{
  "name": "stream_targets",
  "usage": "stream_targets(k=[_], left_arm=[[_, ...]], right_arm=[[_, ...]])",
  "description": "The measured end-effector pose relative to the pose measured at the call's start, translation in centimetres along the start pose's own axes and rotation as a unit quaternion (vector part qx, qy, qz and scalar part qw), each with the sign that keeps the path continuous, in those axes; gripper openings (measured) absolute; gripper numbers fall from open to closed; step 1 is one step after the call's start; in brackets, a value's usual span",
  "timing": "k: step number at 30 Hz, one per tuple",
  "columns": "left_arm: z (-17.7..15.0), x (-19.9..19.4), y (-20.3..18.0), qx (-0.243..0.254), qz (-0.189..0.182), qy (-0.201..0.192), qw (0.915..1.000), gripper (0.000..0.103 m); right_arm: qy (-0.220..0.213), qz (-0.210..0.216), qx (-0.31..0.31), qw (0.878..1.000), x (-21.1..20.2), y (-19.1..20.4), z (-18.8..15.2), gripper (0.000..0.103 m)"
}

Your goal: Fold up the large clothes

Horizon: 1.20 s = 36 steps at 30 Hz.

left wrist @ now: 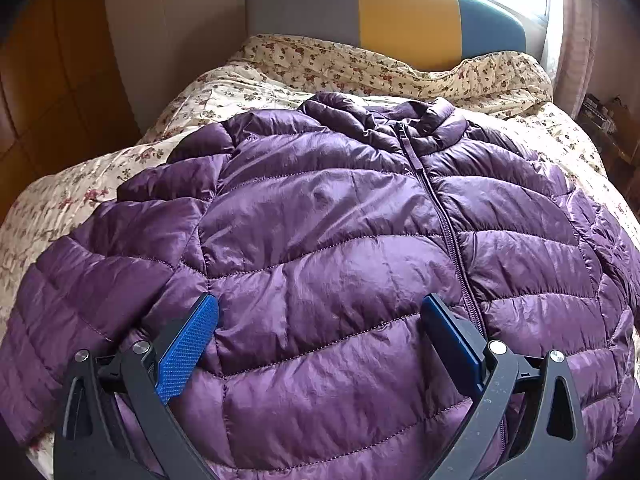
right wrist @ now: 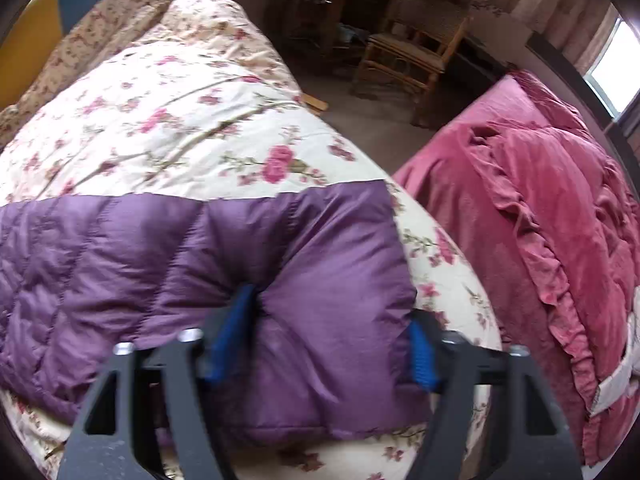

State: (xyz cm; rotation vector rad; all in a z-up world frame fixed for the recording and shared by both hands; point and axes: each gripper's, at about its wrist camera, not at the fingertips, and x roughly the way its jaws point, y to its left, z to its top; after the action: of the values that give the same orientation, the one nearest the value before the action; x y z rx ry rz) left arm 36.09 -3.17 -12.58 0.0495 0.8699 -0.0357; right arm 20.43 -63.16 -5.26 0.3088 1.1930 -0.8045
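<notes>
From the left wrist view, the purple puffer jacket (left wrist: 340,248) lies front-up and zipped on the floral quilt (left wrist: 80,196) of the bed, collar toward the striped headboard (left wrist: 400,16), its sleeve spread out to the left. The left tool (left wrist: 320,324) hangs over the lower chest panel with its blue pads (left wrist: 188,348) standing well apart, nothing pinched between them, so it is open and holding nothing (the zip (left wrist: 452,240) runs just beside its right pad). From the right wrist view, the picture is somewhat blurred, but the end of the jacket (right wrist: 200,248), a sleeve cuff or hem corner as far as I can judge, sits on the quilt (right wrist: 160,120) near the bed's edge, with a pink bedspread (right wrist: 540,220) and a wooden chair (right wrist: 408,56) beyond. The right tool (right wrist: 324,344) straddles that end; the fabric dimples at one pad (right wrist: 236,320), and the other pad sits at the fabric's outer edge, so it looks to be closing on the fabric, though I cannot tell how firm the pinch is. I judge the jacket light, soft and springy, with a slick shell that will slide and puff back. Stitched seams, cuffs and hem give the surest hold, better than a smooth, air-filled panel.
</notes>
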Motion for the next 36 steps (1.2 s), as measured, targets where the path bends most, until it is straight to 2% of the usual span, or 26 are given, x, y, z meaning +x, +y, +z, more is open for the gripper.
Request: stream_targets(k=[2, 5, 9, 15, 22, 32, 36], left_arm=[[0.0, 0.0, -0.1, 0.001, 0.0, 0.0, 1.0, 0.1], [0.0, -0.2, 0.1, -0.002, -0.003, -0.004, 1.0, 0.1], [0.3, -0.7, 0.7, -0.007, -0.005, -0.013, 0.9999, 0.1], [0.7, -1.4, 1.8, -0.019, -0.008, -0.022, 0.9995, 0.1], [1.1, -1.9, 3.3, -0.03, -0.009, -0.028, 0.9991, 0.1], [0.7, -1.4, 6.1, -0.053, -0.023, -0.017, 0.9982, 0.1], [0.6, -1.1, 6.7, -0.055, -0.029, -0.013, 0.998, 0.1]], right_arm=[[-0.005, 0.003, -0.019, 1.0, -0.6, 1.4, 0.1, 0.022], [-0.018, -0.02, -0.047, 0.999, -1.3, 3.1, 0.3, 0.012], [-0.067, -0.058, -0.102, 0.991, -3.6, 5.8, 0.6, 0.01], [-0.141, -0.061, -0.176, 0.972, -8.3, 11.9, 0.9, 0.009], [-0.19, -0.003, -0.242, 0.951, -12.6, 22.1, -0.3, 0.008], [-0.21, 0.091, -0.32, 0.92, -16.5, 36.6, -5.9, 0.008], [-0.208, 0.115, -0.341, 0.909, -17.3, 40.2, -7.8, 0.008]])
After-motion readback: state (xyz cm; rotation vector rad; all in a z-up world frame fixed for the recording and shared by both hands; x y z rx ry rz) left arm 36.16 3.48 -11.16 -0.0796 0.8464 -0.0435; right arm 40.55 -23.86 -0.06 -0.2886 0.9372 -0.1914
